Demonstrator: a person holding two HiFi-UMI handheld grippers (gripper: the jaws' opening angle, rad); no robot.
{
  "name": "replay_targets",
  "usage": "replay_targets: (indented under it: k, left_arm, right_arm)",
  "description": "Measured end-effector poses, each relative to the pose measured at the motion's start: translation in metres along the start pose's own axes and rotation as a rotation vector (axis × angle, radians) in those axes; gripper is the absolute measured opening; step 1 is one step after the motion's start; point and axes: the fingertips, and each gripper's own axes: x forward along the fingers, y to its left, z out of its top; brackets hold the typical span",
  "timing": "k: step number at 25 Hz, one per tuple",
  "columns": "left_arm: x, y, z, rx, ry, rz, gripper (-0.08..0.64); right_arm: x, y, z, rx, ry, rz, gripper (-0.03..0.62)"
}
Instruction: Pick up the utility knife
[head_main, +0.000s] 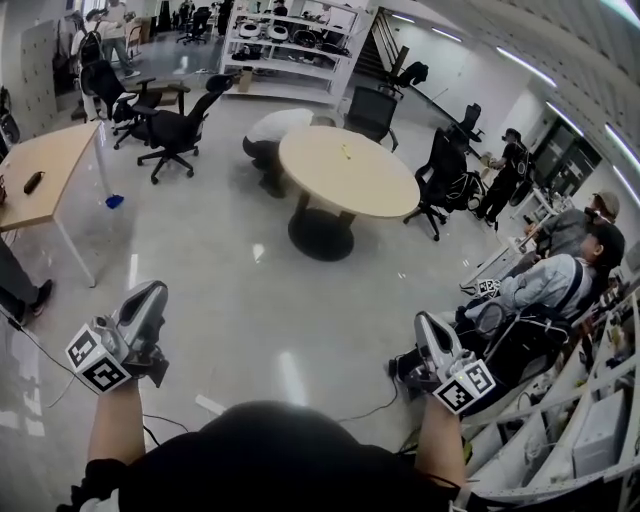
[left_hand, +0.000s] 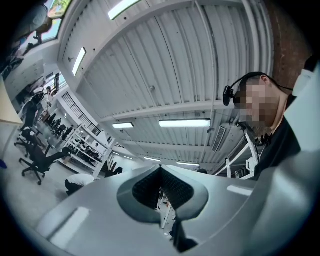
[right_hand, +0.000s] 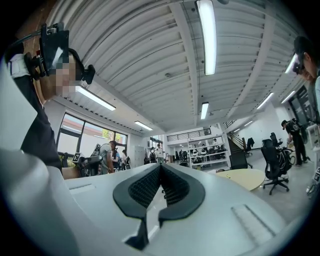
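Both grippers are carried low in front of me, well apart, over open glossy floor (head_main: 250, 300).

Left gripper (head_main: 153, 292): its own view shows the ribbed pads (left_hand: 150, 185) clenched together at the tips, with nothing between them. It is tilted upward toward the ribbed ceiling (left_hand: 165, 75).

Right gripper (head_main: 426, 322): the jaws are clenched pad to pad and empty. It is held nearly level and faces across the room.

Task item: I cannot positively identify the utility knife. A small yellow item (head_main: 345, 152) lies alone on the round table (head_main: 370, 190), on the far half of its top. It is too small in the head view to confirm what it is. The table stands well ahead of both grippers, and neither gripper is near it.

Surroundings: a person in a white top (head_main: 275, 128) crouches just behind the round table. Black office chairs (head_main: 178, 132) stand to its left. A rectangular desk (head_main: 55, 160) at the far left carries a dark object (head_main: 33, 182). White shelving (head_main: 290, 45) lines the back wall. Seated people (head_main: 545, 285) are at the right, close to the right gripper.
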Motion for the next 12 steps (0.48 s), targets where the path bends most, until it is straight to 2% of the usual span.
replay_targets:
  k: [6,12]
  left_arm:
    - [0.011,0.005,-0.013,-0.006,0.016,-0.004,-0.006]
    - [0.028,0.002,-0.02,0.023,0.026,0.034,-0.006]
  right_arm:
    - [0.005,-0.015,-0.004,0.008,-0.001,-0.006,0.014]
    - [0.017,-0.043,-0.015,0.032,0.002,0.038,0.015]
